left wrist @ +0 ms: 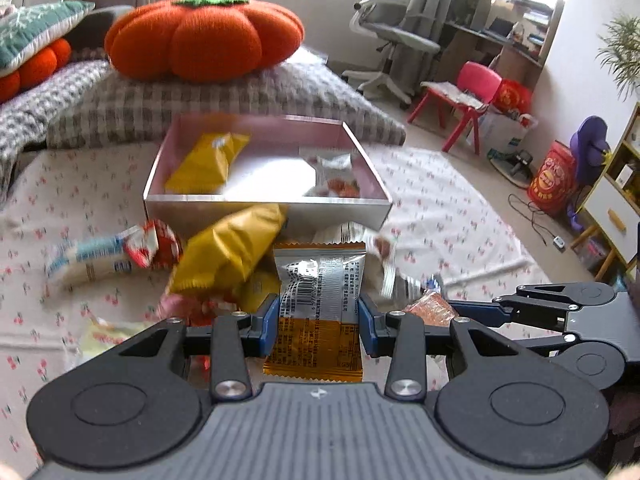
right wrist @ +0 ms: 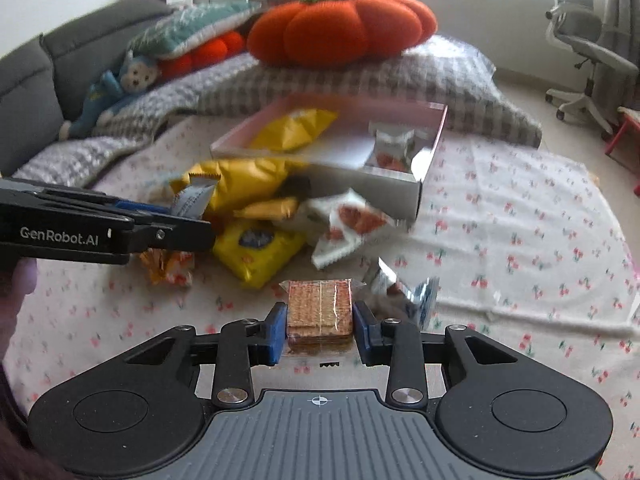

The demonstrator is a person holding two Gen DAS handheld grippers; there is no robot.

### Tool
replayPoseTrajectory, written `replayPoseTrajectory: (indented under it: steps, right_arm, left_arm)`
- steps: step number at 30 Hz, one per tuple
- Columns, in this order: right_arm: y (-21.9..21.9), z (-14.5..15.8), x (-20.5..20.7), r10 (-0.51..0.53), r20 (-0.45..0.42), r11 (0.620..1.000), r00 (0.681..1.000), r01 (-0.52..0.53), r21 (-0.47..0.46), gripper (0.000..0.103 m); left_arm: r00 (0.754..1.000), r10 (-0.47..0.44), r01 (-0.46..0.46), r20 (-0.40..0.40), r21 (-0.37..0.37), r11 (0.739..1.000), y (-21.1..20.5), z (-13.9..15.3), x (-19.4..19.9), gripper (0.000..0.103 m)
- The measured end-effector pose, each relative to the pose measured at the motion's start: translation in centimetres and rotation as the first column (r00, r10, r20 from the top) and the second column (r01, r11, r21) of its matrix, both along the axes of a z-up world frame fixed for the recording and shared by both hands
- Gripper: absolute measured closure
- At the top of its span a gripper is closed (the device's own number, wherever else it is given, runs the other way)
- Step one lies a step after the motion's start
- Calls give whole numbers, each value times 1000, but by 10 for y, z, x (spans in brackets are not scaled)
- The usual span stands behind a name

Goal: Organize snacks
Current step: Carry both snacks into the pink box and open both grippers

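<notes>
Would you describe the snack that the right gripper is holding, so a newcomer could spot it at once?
Start at the open pink box on the cherry-print sheet; a heap of snack packets lies in front of it. Nearer than the heap, the right gripper pinches a clear-wrapped biscuit stack. Unlike the yellow, white and foil bags around it, its wrapper shows the brown square biscuits inside.

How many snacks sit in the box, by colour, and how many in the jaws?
Yellow packet, in box: 1
Silver-red packet, in box: 1
Silver-orange packet, left gripper: 1
Cracker pack, right gripper: 1
Total: 4
</notes>
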State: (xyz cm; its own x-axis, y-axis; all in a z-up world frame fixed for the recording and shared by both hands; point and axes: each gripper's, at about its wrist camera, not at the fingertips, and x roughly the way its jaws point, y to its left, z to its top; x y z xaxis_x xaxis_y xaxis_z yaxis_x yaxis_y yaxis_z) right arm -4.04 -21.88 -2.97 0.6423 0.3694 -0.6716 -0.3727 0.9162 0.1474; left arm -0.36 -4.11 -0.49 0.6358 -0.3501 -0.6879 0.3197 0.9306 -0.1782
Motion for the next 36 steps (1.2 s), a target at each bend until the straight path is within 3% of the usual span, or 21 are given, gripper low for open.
replayPoseTrajectory:
  steps: [8,17,23,27,32,36]
  right_arm:
    - [-1,27,27,-75,39,996,996,74,43,69]
    - [15,51,105,-164,-57,981,985,169,92,69]
    - [30,36,141,-223,-100,972,970,228,47,69]
    - [38,24,156,-243,-116,969,963,246,11,69]
    - [45,13,168,-252,-122,968,960,250,-27,69]
    - [49,5,178,-270,-136,963,953,267,-38,69]
  left_arm:
    - [998,34,-34,44,-8,999,6,19,36,66]
    - [1000,9,-9,7,-63,998,12,20,109,66]
    - [1000,-15,16,23,-69,997,14,5,135,66]
    - [1000,-18,18,-2,-121,993,17,-7,150,66]
    - [1000,-26,26,-3,-78,997,19,-15,159,66]
    - [1000,-10,7,-20,-123,992,26,-15,168,66]
